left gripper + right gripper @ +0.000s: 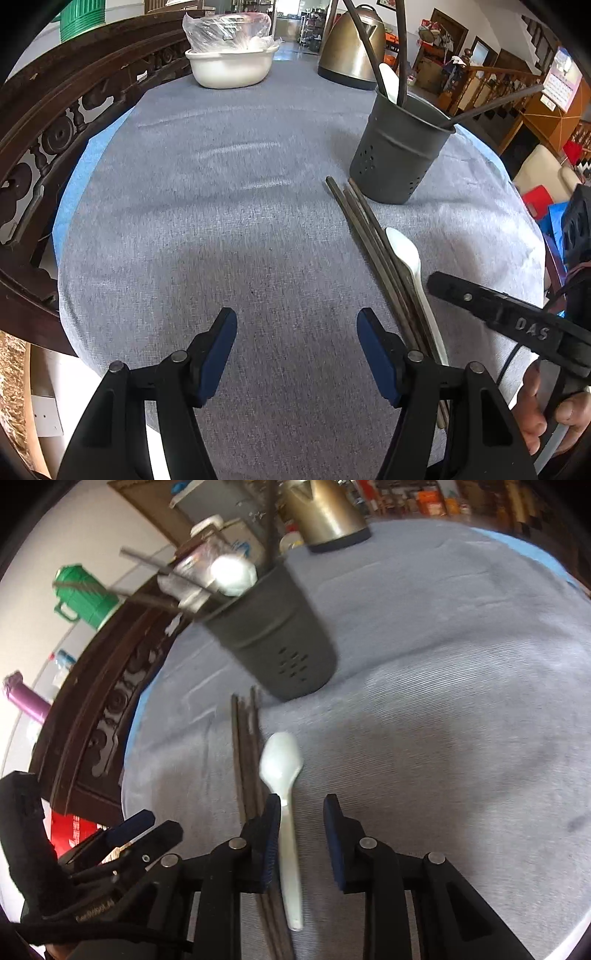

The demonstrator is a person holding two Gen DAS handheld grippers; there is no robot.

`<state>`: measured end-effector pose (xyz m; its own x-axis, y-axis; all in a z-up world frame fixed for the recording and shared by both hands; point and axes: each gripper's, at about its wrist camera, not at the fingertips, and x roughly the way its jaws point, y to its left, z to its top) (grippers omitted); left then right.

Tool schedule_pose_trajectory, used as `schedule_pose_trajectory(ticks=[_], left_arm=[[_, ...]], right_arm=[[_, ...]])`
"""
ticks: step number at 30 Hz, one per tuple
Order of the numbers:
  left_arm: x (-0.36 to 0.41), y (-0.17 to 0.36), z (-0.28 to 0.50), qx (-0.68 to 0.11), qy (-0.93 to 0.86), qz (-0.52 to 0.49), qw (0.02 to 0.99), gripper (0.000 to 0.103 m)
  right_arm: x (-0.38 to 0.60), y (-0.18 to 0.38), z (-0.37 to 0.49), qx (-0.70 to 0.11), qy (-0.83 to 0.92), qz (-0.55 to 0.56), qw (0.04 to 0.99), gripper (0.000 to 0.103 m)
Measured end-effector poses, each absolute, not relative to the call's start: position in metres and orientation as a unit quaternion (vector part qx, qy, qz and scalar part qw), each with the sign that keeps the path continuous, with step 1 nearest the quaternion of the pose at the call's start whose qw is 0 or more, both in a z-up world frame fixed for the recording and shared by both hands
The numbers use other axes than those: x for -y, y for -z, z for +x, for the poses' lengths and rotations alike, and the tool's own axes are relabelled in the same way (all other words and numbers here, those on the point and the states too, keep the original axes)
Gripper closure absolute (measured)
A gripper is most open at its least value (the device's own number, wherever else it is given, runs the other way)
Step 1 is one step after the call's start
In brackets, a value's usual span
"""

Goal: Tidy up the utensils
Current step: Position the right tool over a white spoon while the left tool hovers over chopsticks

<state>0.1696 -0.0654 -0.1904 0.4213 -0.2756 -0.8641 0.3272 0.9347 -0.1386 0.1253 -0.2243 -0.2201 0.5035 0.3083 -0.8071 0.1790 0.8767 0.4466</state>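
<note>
Left gripper point(296, 345) hangs over bare grey tablecloth point(229, 206) w/ jaws wide apart, nothing between the blue pads. Right gripper point(301, 830) has jaws parted a bit, spoon handle running between them; left pad sits right against the handle, right pad stands clear of it w/ cloth visible in the gap, so not clamped. White plastic spoon point(282, 771) lies on the cloth, bowl pointing toward the holder, handle back toward the right gripper. Just beside it on its left, touching or nearly so, a bundle of dark chopsticks point(245, 753) lies roughly parallel, tips near the holder's base. Dark grey utensil holder point(400, 147) stands upright on the cloth w/ small holes low on its wall; inside it another white spoon point(389, 83) plus several dark chopsticks point(400, 48) leaning out over the rim. Further back on the table: brass-coloured kettle point(351, 44) on dark base, and white basin point(231, 68) w/ clear plastic bag in it, well apart from the holder. Carved dark wood rail point(55, 133) along table's left edge. Person's hand point(543, 406) on the right gripper's handle at left view's lower right. Right view is blurred
</note>
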Motion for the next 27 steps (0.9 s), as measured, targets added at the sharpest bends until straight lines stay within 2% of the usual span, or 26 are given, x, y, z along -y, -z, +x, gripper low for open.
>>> schedule_pose_trajectory(ticks=[13,27], left_arm=[[0.080,0.193,0.185,-0.524,0.185,0.030,0.831,0.035],[0.124,0.208,0.203,-0.559,0.204,0.034,0.803,0.034]], right_arm=[[0.182,0.221,0.141,-0.511,-0.005,0.105,0.853,0.079],[0.254,0.219,0.120,-0.504,0.059,0.183,0.842,0.079]])
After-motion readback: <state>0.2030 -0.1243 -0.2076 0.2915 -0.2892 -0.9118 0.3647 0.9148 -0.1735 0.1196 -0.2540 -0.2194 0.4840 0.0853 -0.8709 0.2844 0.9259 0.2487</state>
